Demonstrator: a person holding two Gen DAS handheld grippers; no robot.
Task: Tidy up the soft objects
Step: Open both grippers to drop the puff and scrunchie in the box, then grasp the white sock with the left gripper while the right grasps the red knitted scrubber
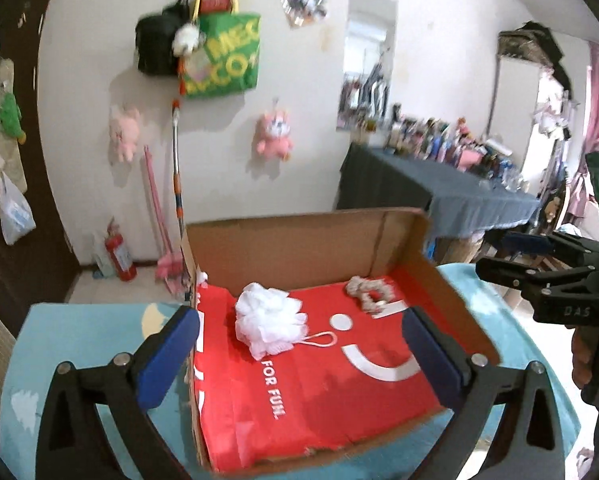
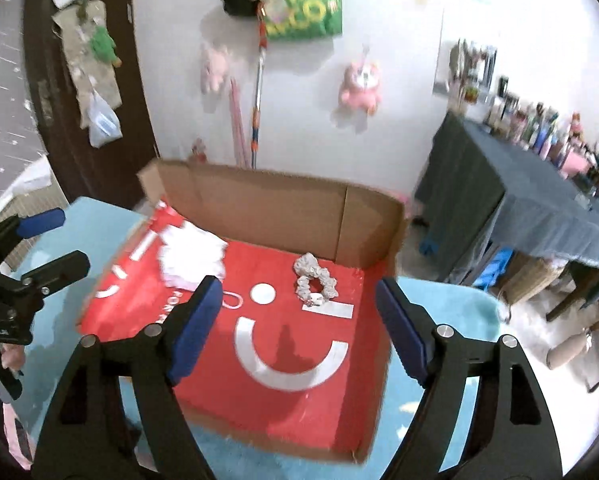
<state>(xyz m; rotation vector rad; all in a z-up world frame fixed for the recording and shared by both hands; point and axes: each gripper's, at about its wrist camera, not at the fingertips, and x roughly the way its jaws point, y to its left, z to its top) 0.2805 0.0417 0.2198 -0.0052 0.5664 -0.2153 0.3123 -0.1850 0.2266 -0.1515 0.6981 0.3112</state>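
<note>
Now your left gripper and right gripper both hang wide apart, nothing between the pads. The white bath pouf sits near the cardboard box's left edge. The beige scrunchie lies toward its back wall.

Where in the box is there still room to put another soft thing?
The red box floor is bare in front, around the white smile, nearer than the white bath puff and the beige scrunchie. There is a smaller gap between those two. It is crowded at the back wall, where both lie.
</note>
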